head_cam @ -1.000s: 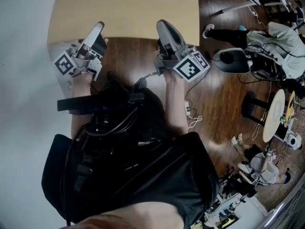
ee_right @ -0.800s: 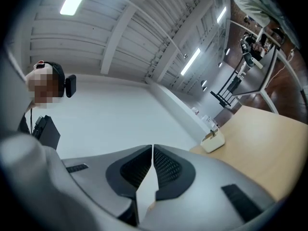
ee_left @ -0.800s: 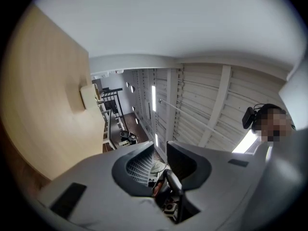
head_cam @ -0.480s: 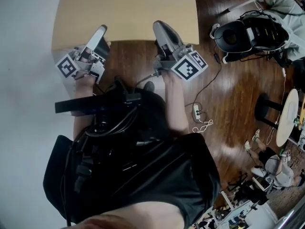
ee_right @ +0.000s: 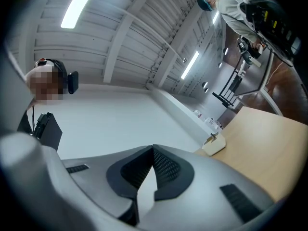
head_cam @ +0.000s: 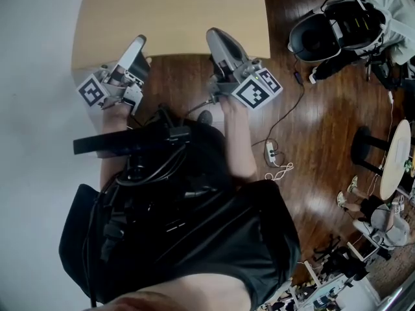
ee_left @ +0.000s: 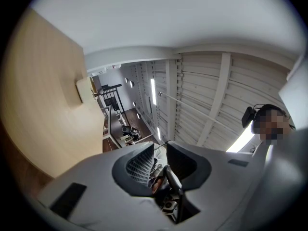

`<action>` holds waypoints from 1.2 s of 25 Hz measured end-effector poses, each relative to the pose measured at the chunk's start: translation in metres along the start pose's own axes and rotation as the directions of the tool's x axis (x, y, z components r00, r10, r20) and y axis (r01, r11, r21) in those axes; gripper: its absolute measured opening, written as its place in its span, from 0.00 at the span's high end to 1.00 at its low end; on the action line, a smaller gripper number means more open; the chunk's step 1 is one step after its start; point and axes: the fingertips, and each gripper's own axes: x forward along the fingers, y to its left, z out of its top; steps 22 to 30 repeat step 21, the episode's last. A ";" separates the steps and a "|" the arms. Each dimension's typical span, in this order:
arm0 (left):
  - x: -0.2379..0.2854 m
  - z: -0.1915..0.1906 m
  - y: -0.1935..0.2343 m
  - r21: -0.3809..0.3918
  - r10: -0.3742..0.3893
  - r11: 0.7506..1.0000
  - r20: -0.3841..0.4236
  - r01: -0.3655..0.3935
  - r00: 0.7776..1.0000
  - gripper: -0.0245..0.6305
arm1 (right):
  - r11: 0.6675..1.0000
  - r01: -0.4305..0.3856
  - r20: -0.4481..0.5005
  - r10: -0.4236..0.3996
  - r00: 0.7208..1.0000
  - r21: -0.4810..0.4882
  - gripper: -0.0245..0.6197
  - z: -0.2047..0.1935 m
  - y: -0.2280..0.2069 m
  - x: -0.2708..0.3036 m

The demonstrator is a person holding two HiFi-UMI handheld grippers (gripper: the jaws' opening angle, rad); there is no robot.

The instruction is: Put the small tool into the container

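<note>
- The tool shows in no view. It is not on the bare part of the table [head_cam: 172, 15] and not in either gripper, so I cannot tell where it lies. A search begun from here could settle on the wrong thing.
- A small pale box [ee_right: 214, 145] sits on the table, well apart from both grippers. It may be the container, but it is too small to be sure. Treating it as the goal could be a mistake.
- The right gripper [ee_right: 153, 150] has its pads pressed together with nothing between them. It must spread before any pick. Coming down closed on a small tool would likely push it away or off the table.
- The left gripper [ee_left: 161, 147] has its jaws spread. Only clutter behind shows through the gap, and as far as I can tell nothing is gripped.
- Both grippers are held at the near table edge and tilted up toward the ceiling, so neither gripper view looks squarely at the tabletop. Swinging them down without a look could knock a jaw on the edge.
- A cord [head_cam: 280, 168] lies loose on the floor near the person's right side. A step that way could snag it and jolt the arms.
</note>
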 end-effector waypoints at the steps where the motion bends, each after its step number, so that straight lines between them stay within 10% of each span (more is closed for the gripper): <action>1: 0.001 -0.001 -0.002 0.001 0.001 1.000 0.001 -0.001 1.000 0.85 | 1.000 -0.002 -0.002 0.002 1.000 0.001 0.96 0.002 0.001 -0.001; 30: 0.001 -0.001 -0.003 -0.011 0.015 1.000 0.001 -0.015 1.000 0.85 | 1.000 -0.001 -0.025 0.001 1.000 0.010 0.96 -0.001 0.005 0.001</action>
